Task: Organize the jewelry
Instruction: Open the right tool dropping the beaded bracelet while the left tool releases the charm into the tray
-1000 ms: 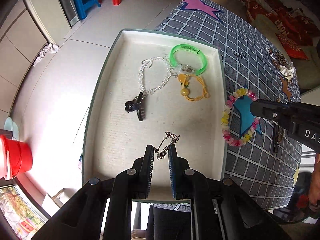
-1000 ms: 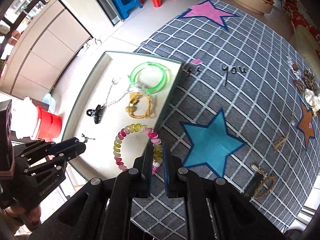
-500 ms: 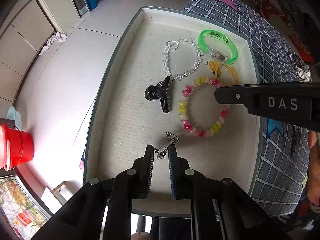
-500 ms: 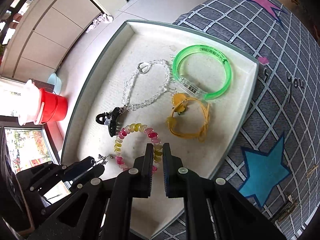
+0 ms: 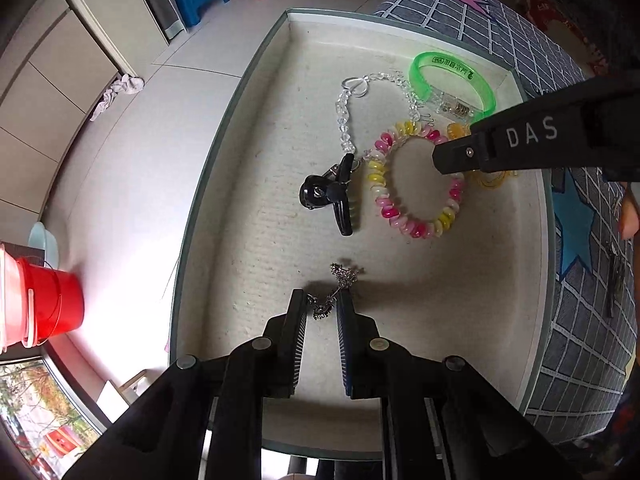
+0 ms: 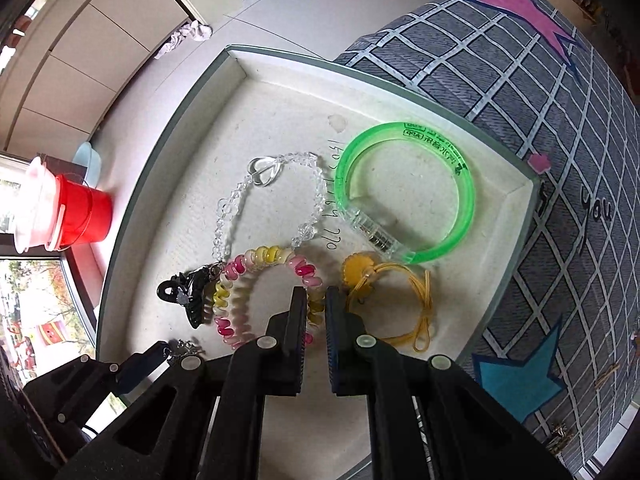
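A cream tray (image 5: pixel 240 92) with a green rim holds the jewelry; it also shows in the right wrist view (image 6: pixel 176 120). My left gripper (image 5: pixel 321 307) is shut on a thin silver chain (image 5: pixel 342 276) and holds it low over the tray's near end. My right gripper (image 6: pixel 317 305) is shut on a pink and yellow beaded bracelet (image 6: pixel 264 258), which rests in the tray's middle (image 5: pixel 416 224). In the tray lie a black hair clip (image 5: pixel 332 196), a clear crystal chain (image 6: pixel 264 172), a green bangle (image 6: pixel 408 184) and a yellow cord bracelet (image 6: pixel 400 300).
The tray sits on the edge of a grey checked cloth (image 6: pixel 540 100) with coloured stars. More small accessories lie at the cloth's right edge (image 5: pixel 614 280). A red bucket (image 5: pixel 48 304) stands on the floor to the left, stools farther off.
My right gripper carried the beaded bracelet from the cloth into the tray and lowered it beside the hair clip. My left gripper moved closer to the tray with the chain.
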Available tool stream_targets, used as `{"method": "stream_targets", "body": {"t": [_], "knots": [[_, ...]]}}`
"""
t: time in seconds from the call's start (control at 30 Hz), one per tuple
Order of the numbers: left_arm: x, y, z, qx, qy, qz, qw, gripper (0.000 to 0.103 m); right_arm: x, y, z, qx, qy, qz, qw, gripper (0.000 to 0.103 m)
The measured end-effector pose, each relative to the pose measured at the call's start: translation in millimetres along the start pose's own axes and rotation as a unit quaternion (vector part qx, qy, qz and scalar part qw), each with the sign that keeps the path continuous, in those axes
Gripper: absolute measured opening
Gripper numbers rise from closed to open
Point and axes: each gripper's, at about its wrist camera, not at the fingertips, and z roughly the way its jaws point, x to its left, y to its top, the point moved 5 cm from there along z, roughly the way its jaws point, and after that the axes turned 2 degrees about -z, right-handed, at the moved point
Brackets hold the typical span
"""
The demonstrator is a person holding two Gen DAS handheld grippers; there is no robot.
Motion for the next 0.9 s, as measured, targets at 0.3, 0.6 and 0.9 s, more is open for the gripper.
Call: {"method": "stream_targets", "body": {"t": [0.3,0.6,0.9], "knots": [[-13,-5,-6,0.005,0.021,0.007,0.9997,0.022,1,5,4,0.01,0.005,0.008,1.0,0.01],[-23,-7,-14,0.003,0.031,0.017,0.9994,0.022,-14,8,-10,-0.008,0.022,0.034,0.999,0.055],[-27,-2,-29,-0.005,0.026,0.021,0.9994,0.022,-37,10,-66,-0.07,0.034,0.073,0.994,0.057]]}}
